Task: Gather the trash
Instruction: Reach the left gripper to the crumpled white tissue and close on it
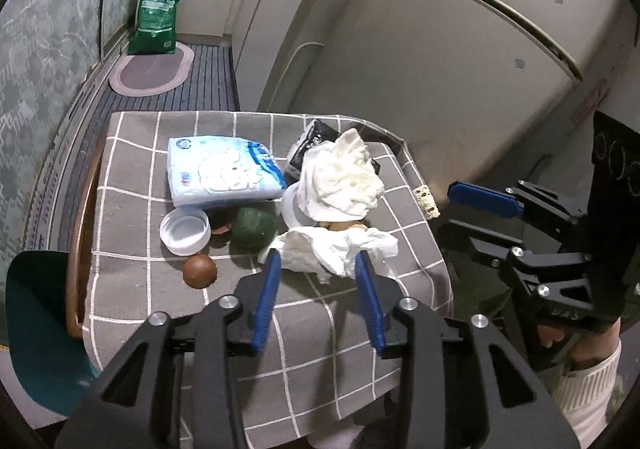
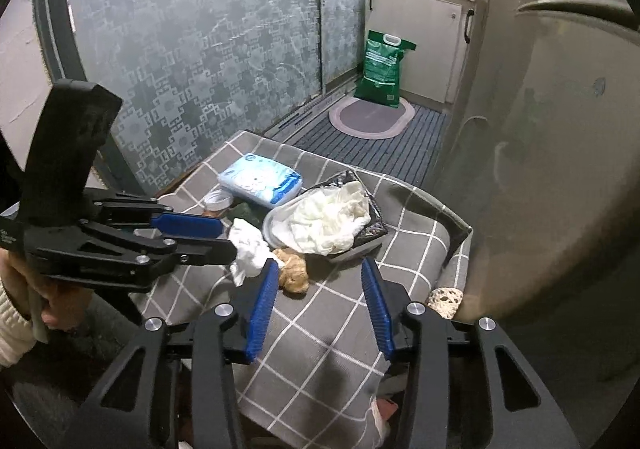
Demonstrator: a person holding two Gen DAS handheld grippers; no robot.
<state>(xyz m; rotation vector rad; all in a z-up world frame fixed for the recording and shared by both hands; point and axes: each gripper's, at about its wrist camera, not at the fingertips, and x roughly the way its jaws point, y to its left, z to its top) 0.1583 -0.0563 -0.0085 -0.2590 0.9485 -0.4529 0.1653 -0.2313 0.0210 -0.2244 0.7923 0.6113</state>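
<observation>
Step in hand: the crumpled white tissue [image 1: 336,253] is judged the next piece of trash to be taken.
Left gripper [image 1: 318,263]: spread wide, 2 blue fingers [image 1: 266,289] flanking the tissue; it should be lowered before being closed.
Right gripper [image 2: 320,269]: wide, nothing held.
Tissue: soft, creased, near the table's [image 1: 132,189] front edge, beside the green ball [image 1: 254,227].

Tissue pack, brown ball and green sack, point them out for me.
tissue pack [image 1: 224,173], left wrist view, middle of its printed top.
brown ball [image 1: 199,271], left wrist view, its rounded top.
green sack [image 2: 382,67], right wrist view, front panel.
</observation>
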